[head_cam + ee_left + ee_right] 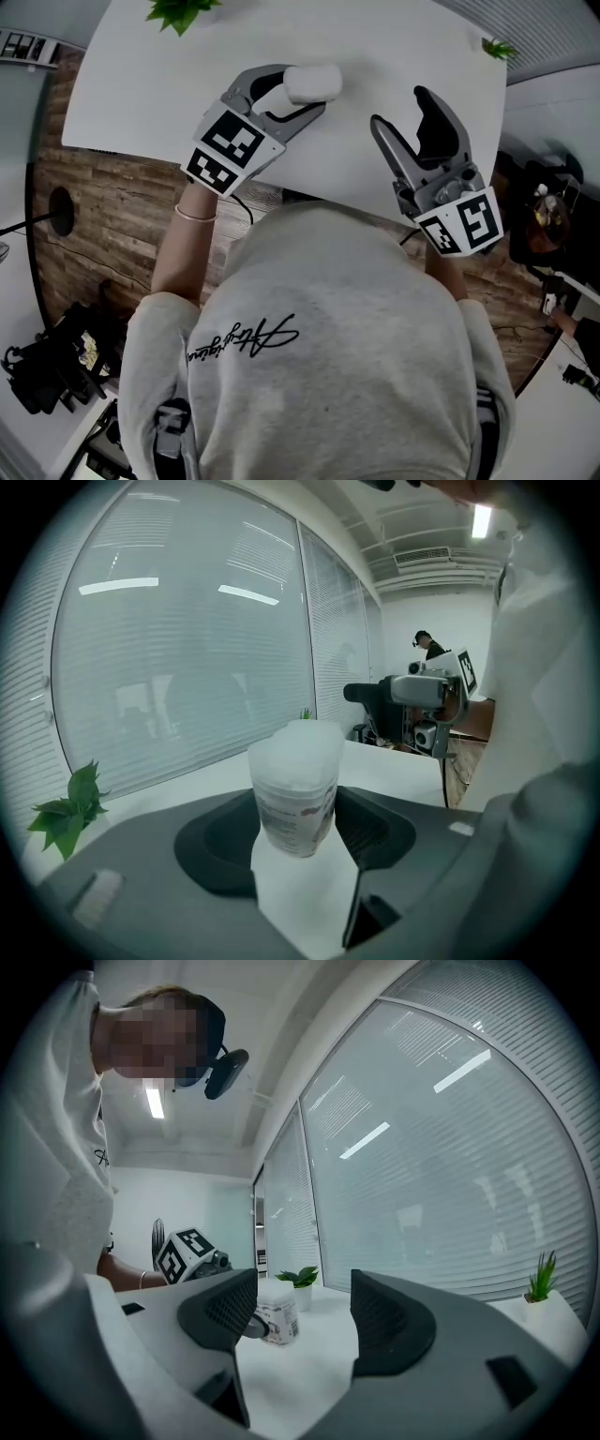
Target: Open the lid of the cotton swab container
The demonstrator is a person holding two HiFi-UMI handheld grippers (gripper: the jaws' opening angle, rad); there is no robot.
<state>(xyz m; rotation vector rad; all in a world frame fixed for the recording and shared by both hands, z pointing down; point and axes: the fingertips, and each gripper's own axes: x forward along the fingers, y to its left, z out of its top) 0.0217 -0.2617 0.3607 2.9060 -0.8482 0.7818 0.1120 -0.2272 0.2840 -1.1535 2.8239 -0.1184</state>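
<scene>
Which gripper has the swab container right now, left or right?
The left gripper: its jaws clamp the white cotton swab container. The right gripper is open, with nothing between its jaws.

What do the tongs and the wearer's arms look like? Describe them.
The left tongs and right tongs have grey curved bodies with black ridged pads, each carrying a white cube with black square markers. The person wears a light grey sweatshirt with black script on the back and a thin bracelet on the left wrist.
</scene>
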